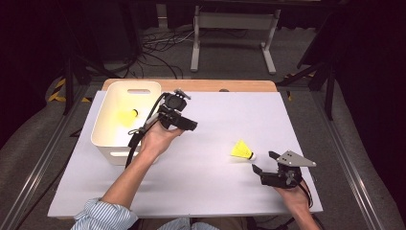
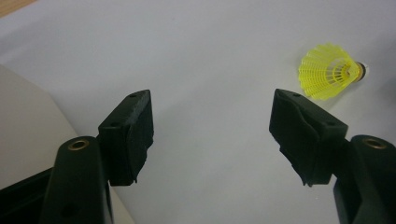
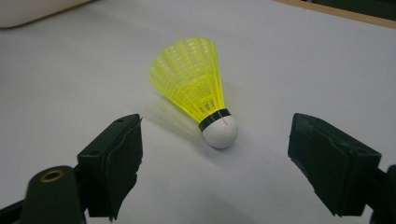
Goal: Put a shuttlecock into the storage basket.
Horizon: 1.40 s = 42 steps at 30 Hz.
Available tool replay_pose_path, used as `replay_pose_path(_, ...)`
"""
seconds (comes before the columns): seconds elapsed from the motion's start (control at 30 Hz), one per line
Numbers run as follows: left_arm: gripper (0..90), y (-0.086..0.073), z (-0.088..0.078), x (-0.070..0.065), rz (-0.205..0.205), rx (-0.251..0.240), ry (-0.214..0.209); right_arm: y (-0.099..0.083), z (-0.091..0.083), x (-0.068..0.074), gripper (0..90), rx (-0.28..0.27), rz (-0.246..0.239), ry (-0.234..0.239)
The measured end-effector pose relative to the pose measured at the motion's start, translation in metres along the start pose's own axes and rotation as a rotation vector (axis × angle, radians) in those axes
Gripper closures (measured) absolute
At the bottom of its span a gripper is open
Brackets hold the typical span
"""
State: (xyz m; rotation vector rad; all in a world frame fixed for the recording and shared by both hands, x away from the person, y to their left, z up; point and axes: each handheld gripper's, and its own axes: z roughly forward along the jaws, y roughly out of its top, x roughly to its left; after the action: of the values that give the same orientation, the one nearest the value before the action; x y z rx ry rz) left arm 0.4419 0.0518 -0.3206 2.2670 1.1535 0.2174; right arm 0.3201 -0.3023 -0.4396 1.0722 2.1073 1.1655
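Nearest the high camera, at about five o'clock on the tabletop (image 1: 191, 182): the right gripper (image 1: 262, 162), held low in a hand, jaws spread wide and empty, aimed toward ten o'clock at the loose yellow shuttlecock (image 1: 242, 151). Lined up that way, judging by the right gripper view, to bracket the white cork nose (image 3: 220, 131), which points back at the jaws while the yellow skirt (image 3: 189, 70) flares away and up; nothing pressed yet, cork lying just ahead of the gap and free of both pads. Resting on its side, cork and skirt rim both on the white surface, at about four o'clock from the tabletop's middle and well apart from the bin. At about ten o'clock: the white bin (image 1: 106, 125), set at the left edge within easy reach, probably as the collecting place, with a second yellow shuttlecock in the bin (image 1: 128, 116) already lying on its floor. Just right of the bin's rim: the left gripper (image 1: 191, 125), carried above the surface, jaws likewise wide with nothing between them, pointing toward three o'clock; in the left gripper view, bare white surface in the gap and the loose shuttlecock off at one o'clock. Likely parked there out of the way while the right side works. By count: two shuttlecocks, one loose and one binned; one bin; two grippers, four jaws in all, none closed on anything; one tabletop.
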Motion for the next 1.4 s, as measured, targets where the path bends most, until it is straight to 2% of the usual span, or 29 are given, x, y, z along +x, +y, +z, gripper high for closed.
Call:
replay_pose_path(0.27,31.1,-0.002,0.007,-0.002,0.000,0.008,-0.005,0.008,0.009,-0.003,22.4,0.051,0.017,0.001)
replay_pose_path(0.73,30.9,-0.005,0.015,-0.004,-0.002,0.021,-0.015,0.019,0.022,-0.008,30.2,0.154,0.021,0.022)
replay_pose_path(1.07,30.6,-0.009,0.024,-0.005,-0.007,0.036,-0.028,0.029,0.034,-0.008,37.3,0.245,-0.009,0.041)
replay_pose_path(1.4,30.6,-0.012,0.033,-0.007,-0.006,0.050,-0.040,0.035,0.045,-0.010,42.0,0.310,-0.051,0.031)
